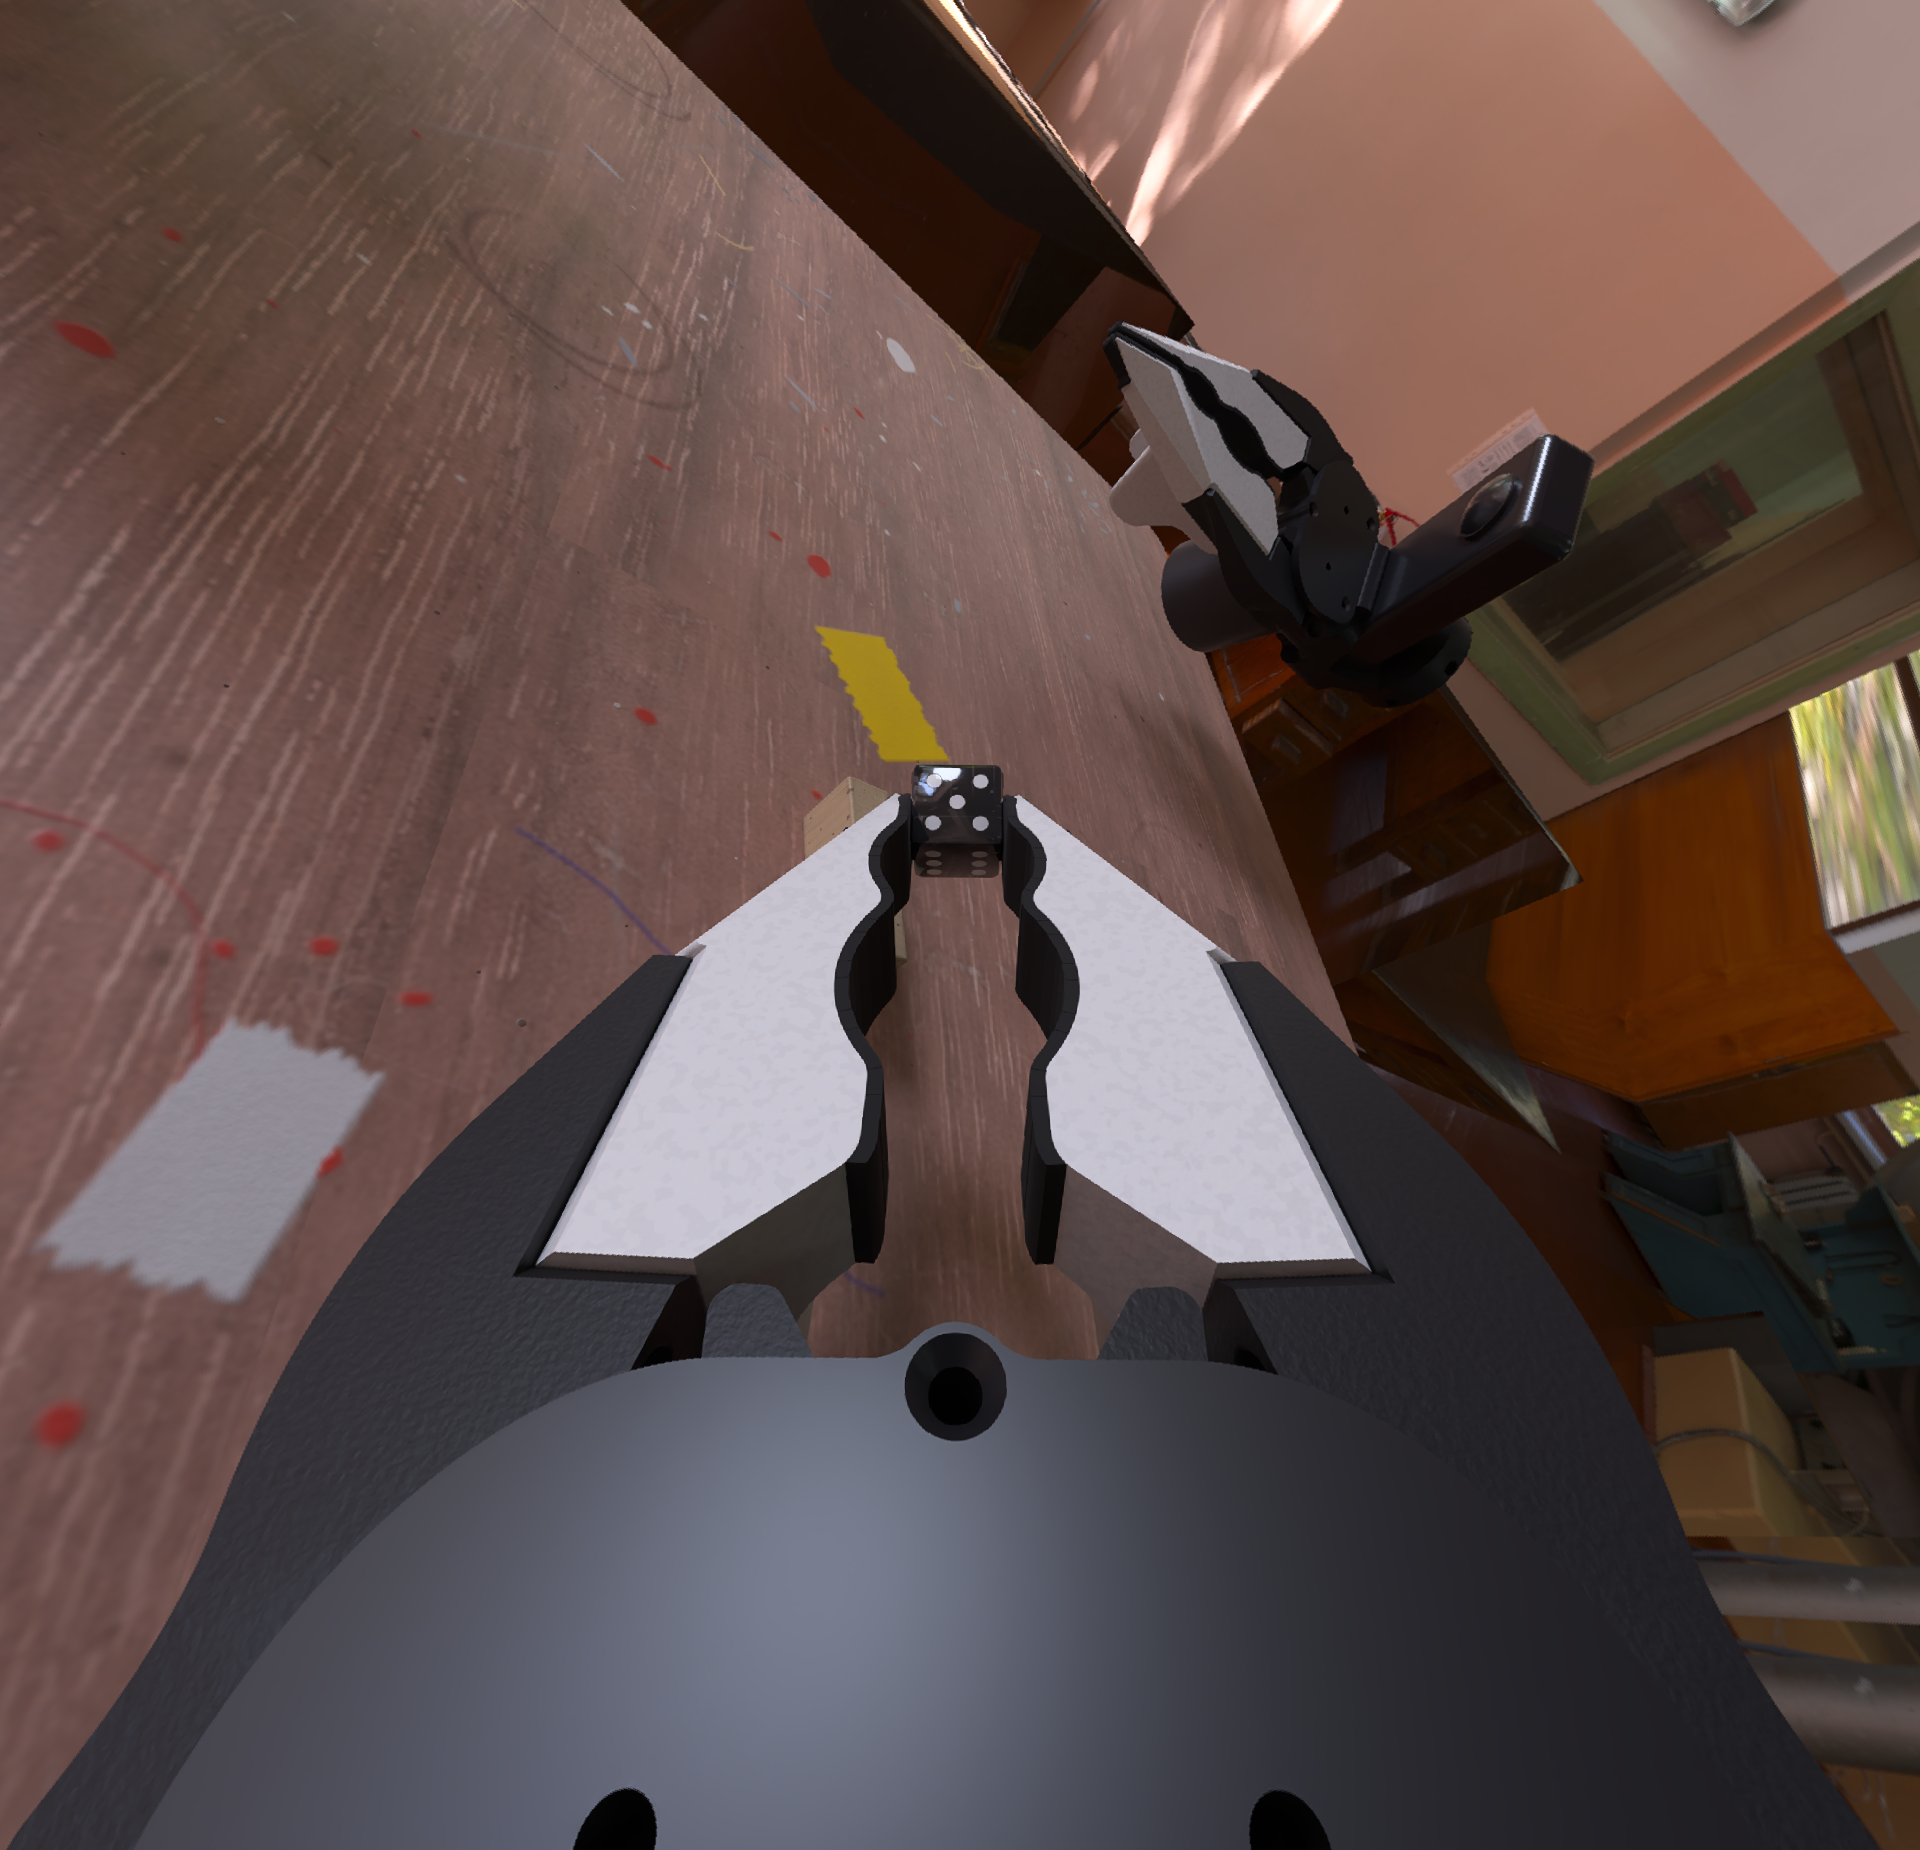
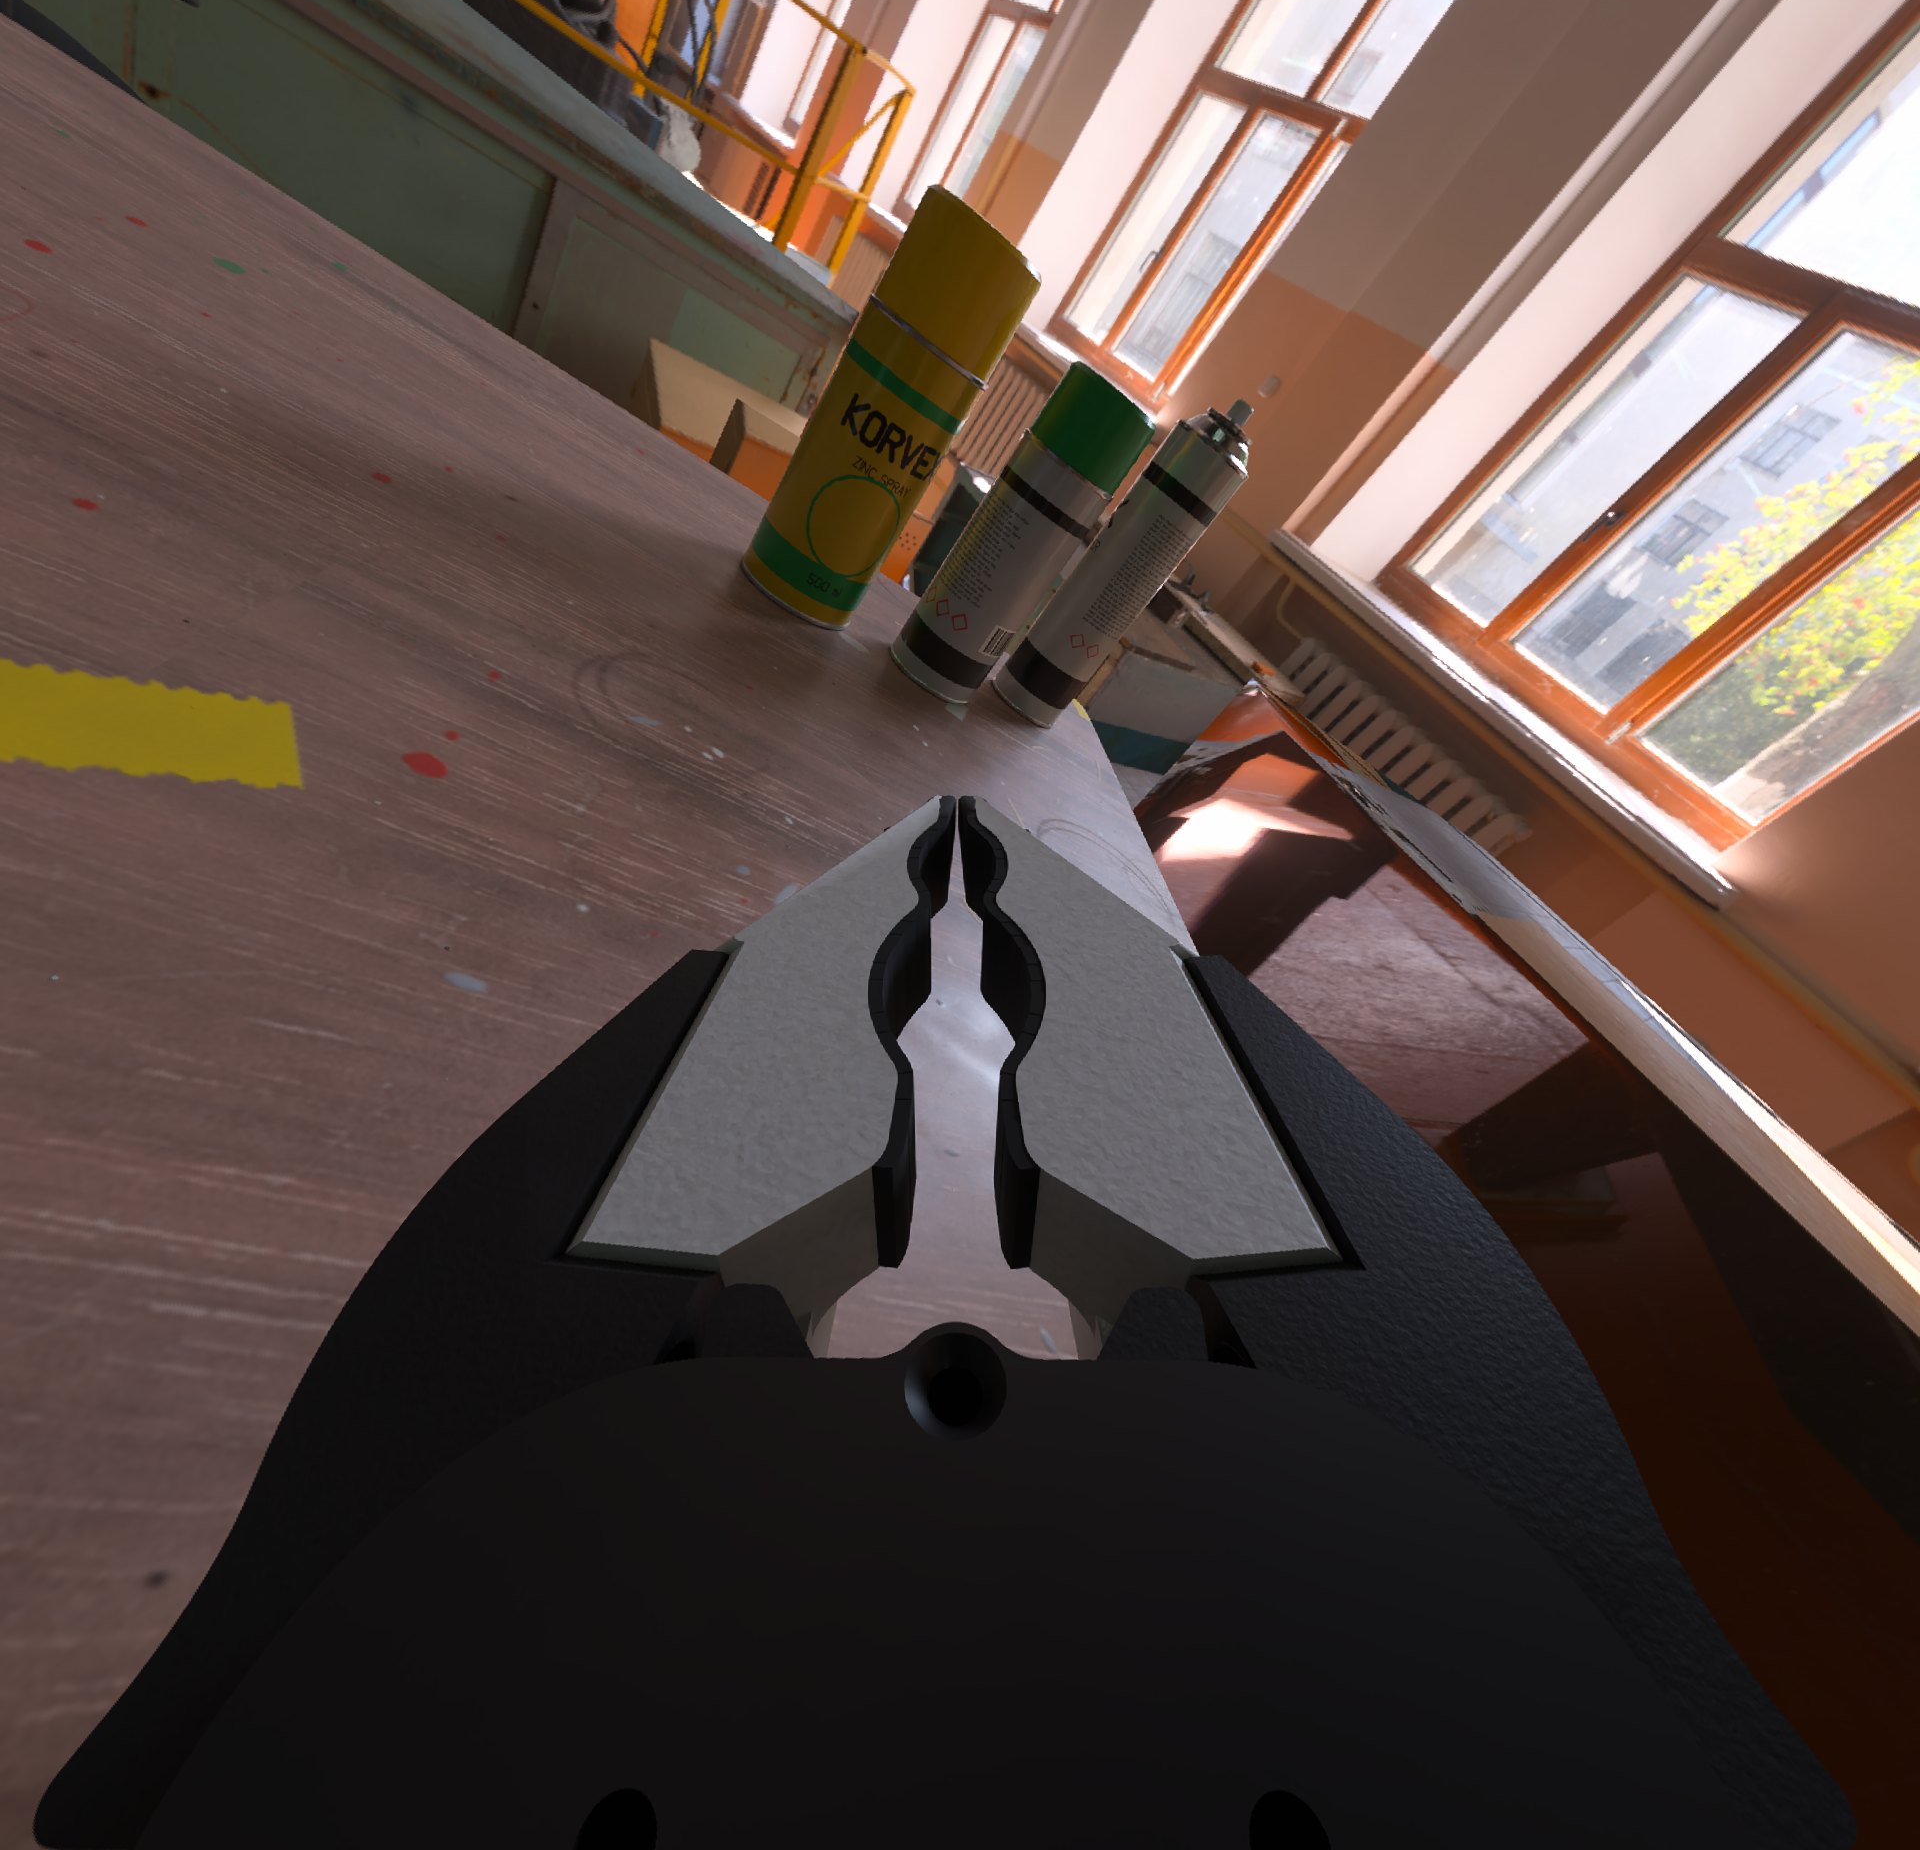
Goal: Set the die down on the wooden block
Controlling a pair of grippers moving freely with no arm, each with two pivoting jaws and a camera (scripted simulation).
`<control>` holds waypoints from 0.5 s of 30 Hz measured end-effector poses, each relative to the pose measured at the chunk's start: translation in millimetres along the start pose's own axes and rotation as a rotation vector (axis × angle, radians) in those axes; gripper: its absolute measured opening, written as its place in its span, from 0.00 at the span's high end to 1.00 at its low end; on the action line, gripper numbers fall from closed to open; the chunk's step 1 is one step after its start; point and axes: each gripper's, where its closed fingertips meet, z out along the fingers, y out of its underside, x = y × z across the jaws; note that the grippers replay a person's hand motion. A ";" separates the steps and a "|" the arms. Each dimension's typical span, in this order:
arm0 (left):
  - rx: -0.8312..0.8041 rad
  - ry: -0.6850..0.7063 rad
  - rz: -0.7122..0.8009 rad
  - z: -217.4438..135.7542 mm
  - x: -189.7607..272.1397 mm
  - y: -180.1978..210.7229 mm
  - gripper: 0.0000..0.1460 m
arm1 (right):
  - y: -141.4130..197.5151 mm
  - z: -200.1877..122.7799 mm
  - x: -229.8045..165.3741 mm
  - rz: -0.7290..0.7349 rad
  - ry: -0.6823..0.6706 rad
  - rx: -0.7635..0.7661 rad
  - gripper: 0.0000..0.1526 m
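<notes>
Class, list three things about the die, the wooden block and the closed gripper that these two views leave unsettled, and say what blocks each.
1. Wooden block: left wrist view, mostly hidden behind the left gripper finger; its top is unseen.
2. Die: same view; whether it touches the block cannot be told, since its underside is hidden.
3. Right gripper: right wrist view shows neither die nor block, so its distance from them cannot be judged there.
</notes>
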 end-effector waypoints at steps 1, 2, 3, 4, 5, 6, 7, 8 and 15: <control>0.000 0.000 0.000 0.0 0.0 0.0 0.89 | 0.0 0.0 -0.1 0.000 0.000 0.000 1.00; 0.000 0.000 0.000 0.0 0.0 0.0 0.89 | 0.0 0.0 -0.2 -0.001 -0.001 0.000 1.00; 0.000 0.000 0.000 0.0 0.0 0.1 0.89 | 0.1 0.1 -0.3 0.000 -0.001 -0.001 1.00; -0.001 0.000 -0.001 0.0 0.0 0.1 0.89 | 0.2 0.2 -0.3 0.000 -0.002 -0.001 1.00; -0.001 0.001 -0.001 0.1 0.0 0.1 0.89 | 0.3 0.2 -0.4 -0.001 -0.002 -0.001 1.00; -0.001 0.001 -0.001 0.1 0.0 0.2 0.89 | 0.3 0.2 -0.5 -0.001 -0.002 -0.002 1.00; -0.001 0.001 -0.001 0.1 0.0 0.2 0.89 | 0.4 0.3 -0.5 -0.001 -0.003 -0.002 1.00; -0.002 0.001 -0.002 0.1 0.0 0.2 0.89 | 0.3 0.3 -0.6 -0.001 -0.003 -0.002 1.00; -0.003 0.001 -0.002 0.2 -0.1 0.3 0.89 | 0.5 0.4 -1.0 -0.001 -0.005 -0.003 1.00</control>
